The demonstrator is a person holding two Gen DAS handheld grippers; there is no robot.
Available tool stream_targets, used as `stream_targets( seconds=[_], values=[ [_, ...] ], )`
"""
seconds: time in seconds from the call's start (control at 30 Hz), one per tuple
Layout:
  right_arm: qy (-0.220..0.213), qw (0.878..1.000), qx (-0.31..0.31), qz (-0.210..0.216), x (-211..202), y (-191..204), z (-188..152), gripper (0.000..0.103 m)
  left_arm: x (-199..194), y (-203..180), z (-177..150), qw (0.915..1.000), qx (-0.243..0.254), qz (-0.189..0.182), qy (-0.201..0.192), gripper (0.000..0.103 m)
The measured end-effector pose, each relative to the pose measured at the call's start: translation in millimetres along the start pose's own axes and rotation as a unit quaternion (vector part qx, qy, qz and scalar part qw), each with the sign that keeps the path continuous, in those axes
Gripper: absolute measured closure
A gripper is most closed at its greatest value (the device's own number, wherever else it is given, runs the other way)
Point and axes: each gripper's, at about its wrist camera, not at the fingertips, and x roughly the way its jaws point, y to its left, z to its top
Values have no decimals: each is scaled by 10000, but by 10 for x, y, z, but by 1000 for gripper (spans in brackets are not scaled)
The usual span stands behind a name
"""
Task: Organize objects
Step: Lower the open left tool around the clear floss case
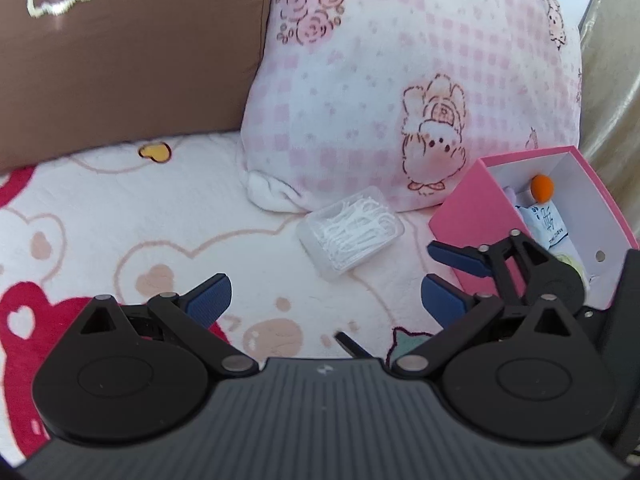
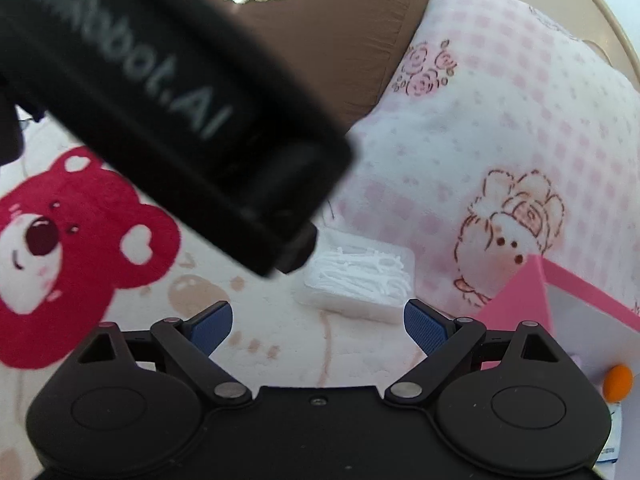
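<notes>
**Bear blanket, both claws wide and empty**

You're over a bear-print blanket (image 1: 120, 216), pink checked pillow (image 1: 400, 80) at twelve o'clock. The clear floss-pick box (image 1: 350, 232) lies on the blanket touching the pillow's lower edge. Your left claw (image 1: 326, 300) gapes wide, holding nothing. Your right claw (image 2: 318, 326) is spread just as wide, also empty, floss-pick box at twelve o'clock. The pink box (image 1: 460, 216) sits at two o'clock, an orange ball (image 1: 542, 188) inside.
</notes>
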Motion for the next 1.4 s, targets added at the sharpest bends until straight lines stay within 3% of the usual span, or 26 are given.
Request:
stream_targets(
  seconds=[0.2, 0.37, 0.6, 0.7, 0.77, 0.97, 1.07, 1.23, 1.3, 1.4],
  values=[
    [35, 9994, -39, -334, 340, -66, 52, 8, 228, 236, 18, 9981, -612, -10, -57, 1],
    [178, 9972, 227, -696, 522, -84, 21, 8, 345, 342, 72, 9982, -592, -19, -138, 3],
    [114, 9959, 507, -739, 559, -156, 2, 3, 597, 321, 115, 9977, -657, -141, 47, 6],
    [140, 9959, 651, -617, 582, -212, -3, 2, 692, 302, 115, 9970, -745, -181, 72, 11],
    [116, 9961, 715, -508, 587, -259, -13, 2, 760, 312, 116, 9960, -867, -136, 144, 22],
    [-60, 9944, 1034, 215, 457, -425, 22, 7, 842, 504, 119, 9862, -1584, -455, 173, 37],
    [-53, 9957, 920, 80, 456, -392, 36, 12, 877, 505, 107, 9858, -1614, -402, 231, 46],
    [-95, 9943, 1042, 228, 432, -415, 24, 14, 889, 460, 94, 9844, -1671, -509, 186, 56],
    [-120, 9952, 940, 251, 479, -399, 23, 14, 898, 444, 102, 9837, -1673, -619, 214, 65],
    [-210, 9952, 906, 304, 514, -397, 53, 11, 905, 409, 128, 9823, -1747, -615, 298, 66]
  ],
)
